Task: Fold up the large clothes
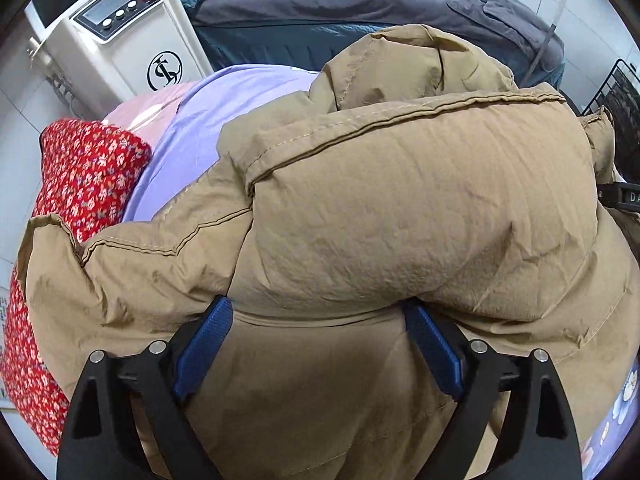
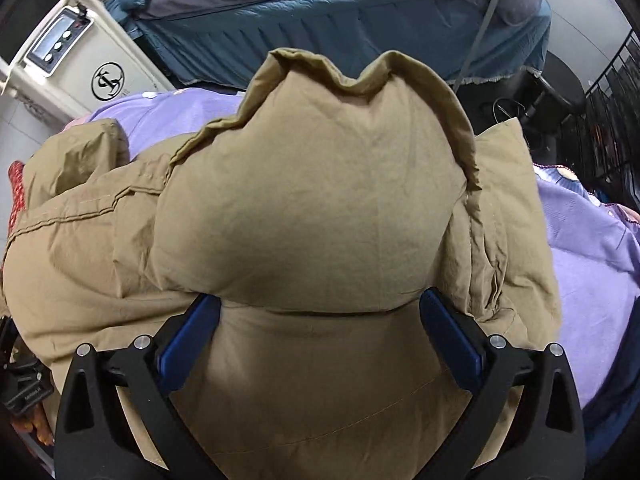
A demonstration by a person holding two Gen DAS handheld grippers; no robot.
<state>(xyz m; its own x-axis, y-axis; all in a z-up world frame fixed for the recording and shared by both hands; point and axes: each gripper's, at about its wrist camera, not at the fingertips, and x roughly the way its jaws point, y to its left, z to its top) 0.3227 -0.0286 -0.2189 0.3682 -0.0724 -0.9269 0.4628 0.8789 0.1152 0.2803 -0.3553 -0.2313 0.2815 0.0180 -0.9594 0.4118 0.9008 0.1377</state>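
The puffy tan jacket (image 1: 400, 200) swallows the fingertips of the left gripper (image 1: 318, 312); only the blue pads (image 1: 204, 344) behind them show. The right gripper (image 2: 320, 304) is tucked under a bulging fold the same way, so whether either one pinches cloth is not clear. The jacket's lower part runs off the bottom edge. The purple sheet (image 2: 592, 248) lies mostly buried beneath it. The red floral fabric (image 1: 80, 176) is cut by the left rim.
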